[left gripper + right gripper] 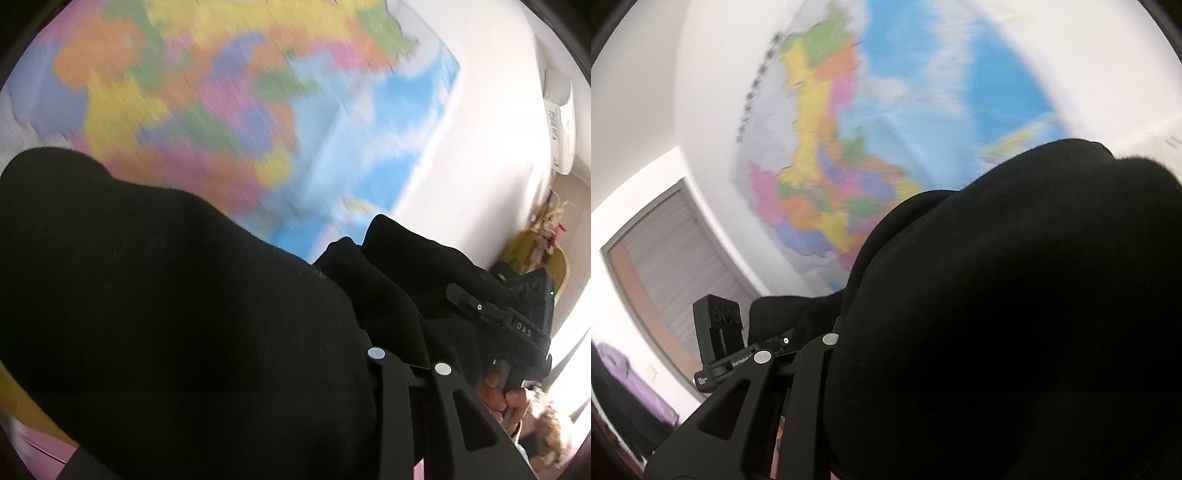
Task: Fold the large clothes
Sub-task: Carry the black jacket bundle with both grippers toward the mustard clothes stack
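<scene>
Nearest, the soft black fabric garment hangs raised in front of the colourful paper wall map, draped over both tools. The left tool and right tool look nearly closed, seemingly pinching cloth, though I cannot tell for sure. A slipping edge might drop. Beyond, the white wall leaves open room.

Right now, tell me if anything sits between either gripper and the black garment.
Nothing visible does. The left gripper and the right gripper both appear pinched on the black garment, which is lifted in front of the wall map. The cloth hides whatever lies below it.
</scene>
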Tool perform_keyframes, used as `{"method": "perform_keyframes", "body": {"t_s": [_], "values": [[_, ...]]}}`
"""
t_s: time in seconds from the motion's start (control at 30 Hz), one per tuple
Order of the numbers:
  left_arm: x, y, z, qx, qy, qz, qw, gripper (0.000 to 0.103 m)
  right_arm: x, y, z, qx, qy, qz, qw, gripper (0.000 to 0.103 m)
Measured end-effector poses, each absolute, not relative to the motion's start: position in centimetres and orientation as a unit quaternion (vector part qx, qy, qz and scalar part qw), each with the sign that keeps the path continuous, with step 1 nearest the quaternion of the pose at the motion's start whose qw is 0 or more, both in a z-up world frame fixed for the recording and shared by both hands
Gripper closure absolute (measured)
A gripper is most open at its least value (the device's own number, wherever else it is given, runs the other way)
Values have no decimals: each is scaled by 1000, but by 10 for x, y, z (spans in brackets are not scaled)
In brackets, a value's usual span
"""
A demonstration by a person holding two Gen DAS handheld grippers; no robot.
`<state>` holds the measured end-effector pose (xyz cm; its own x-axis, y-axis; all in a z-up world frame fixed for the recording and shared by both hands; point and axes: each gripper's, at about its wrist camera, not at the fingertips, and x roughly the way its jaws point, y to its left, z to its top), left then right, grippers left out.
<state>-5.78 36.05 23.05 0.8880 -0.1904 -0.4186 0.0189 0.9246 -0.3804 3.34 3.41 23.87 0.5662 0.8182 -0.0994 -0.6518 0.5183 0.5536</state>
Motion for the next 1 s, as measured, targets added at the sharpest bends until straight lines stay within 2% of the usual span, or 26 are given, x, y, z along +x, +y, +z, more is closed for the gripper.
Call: {"method": "perform_keyframes", "body": {"t_s": [0.23,0.43,0.67,0.83,1.0], "values": [[-81,454,257,-190,199,49,960,71,72,149,258,208,187,489,826,85],[-97,539,249,-197,184,130,954,71,108,238,252,193,207,522,804,85],[-93,615,235,-191,181,191,945,71,110,316,227,178,218,536,796,85],[-96,663,200,-189,166,225,941,71,112,357,185,129,220,524,813,85],[-87,714,103,-246,255,256,899,71,128,386,92,100,341,508,784,81]]}}
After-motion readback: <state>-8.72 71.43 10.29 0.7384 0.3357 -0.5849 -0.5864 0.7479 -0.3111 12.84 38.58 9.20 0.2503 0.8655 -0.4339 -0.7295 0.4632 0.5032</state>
